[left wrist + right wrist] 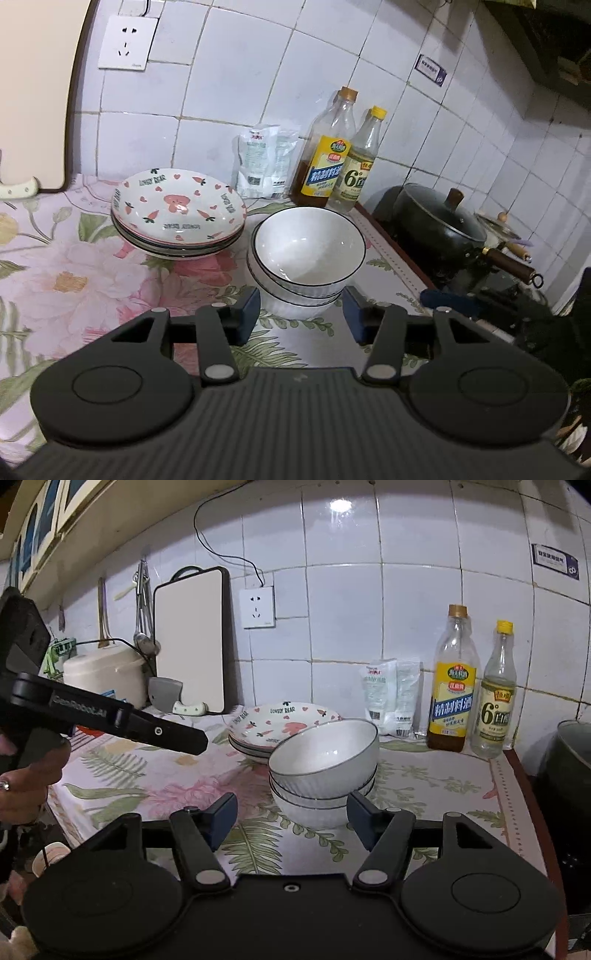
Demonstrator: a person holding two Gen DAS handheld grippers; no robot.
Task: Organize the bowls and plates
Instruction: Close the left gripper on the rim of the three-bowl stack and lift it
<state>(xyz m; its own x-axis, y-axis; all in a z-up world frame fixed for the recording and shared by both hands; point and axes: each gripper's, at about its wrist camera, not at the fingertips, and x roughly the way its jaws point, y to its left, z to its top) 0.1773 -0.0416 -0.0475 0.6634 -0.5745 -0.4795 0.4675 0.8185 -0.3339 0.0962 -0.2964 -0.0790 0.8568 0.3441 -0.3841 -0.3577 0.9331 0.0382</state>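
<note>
A stack of white ribbed bowls with dark rims (pixel 308 254) stands on the floral counter, also in the right wrist view (pixel 325 771). Left of it and further back is a stack of patterned plates (pixel 179 210), heart and carrot print on top, also in the right wrist view (pixel 280 727). My left gripper (pixel 301 314) is open and empty just in front of the bowls. My right gripper (pixel 291 818) is open and empty, its fingers on either side of the lowest bowl's base, short of it. The left gripper's body shows at the left in the right wrist view (pixel 110 716).
Two bottles (pixel 341 155) and white packets (pixel 264 160) stand against the tiled wall behind the bowls. A black lidded pan (pixel 439 218) sits on the stove at the right. A cutting board (pixel 190 642), cleaver (pixel 173 698) and rice cooker (pixel 105 675) are at the left.
</note>
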